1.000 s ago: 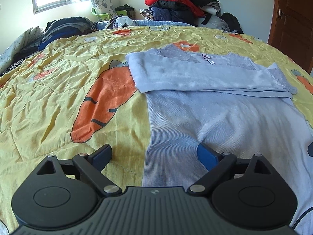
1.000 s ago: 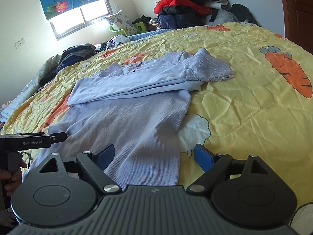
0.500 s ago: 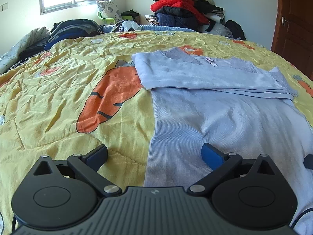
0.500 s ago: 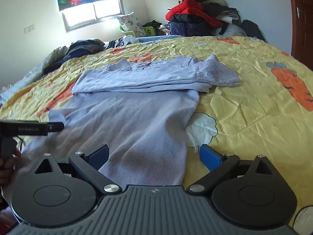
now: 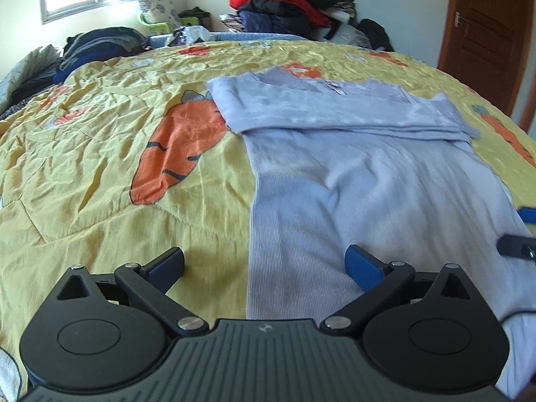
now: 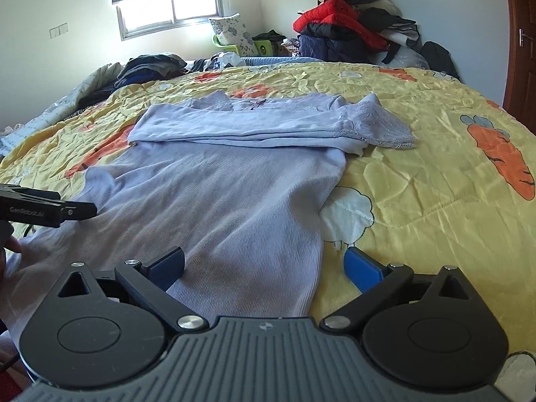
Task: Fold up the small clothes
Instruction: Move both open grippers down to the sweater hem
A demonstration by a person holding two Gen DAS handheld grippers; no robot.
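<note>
The pale blue top [image 6: 234, 201] lies flat on the yellow carrot-print bedspread [image 6: 435, 207], its body running from the bottom centre of the right wrist view up to mid-frame, where both sleeves [image 6: 254, 127] are already folded across the chest in a band. The left hand-held gripper [image 5: 264, 264] has just been opening and stands released, its jaws straddling the top's left edge near the hem with nothing pinched; the right hand-held gripper [image 6: 264, 264] has likewise just been opening and is released, astride the right edge low in its frame. The risk from here is an uneven pick-up: if one jaw catches only the upper layer of the knit, or bites the bedspread along with it, the hem would lift skewed and drag the cover. Lifting the two corners at different heights could slide the folded sleeves off the chest and undo that band. The lace cuff [image 6: 378, 127] sticks out past the right edge and would probably stay exposed; motion blur makes the left hem corner hard to judge.
</note>
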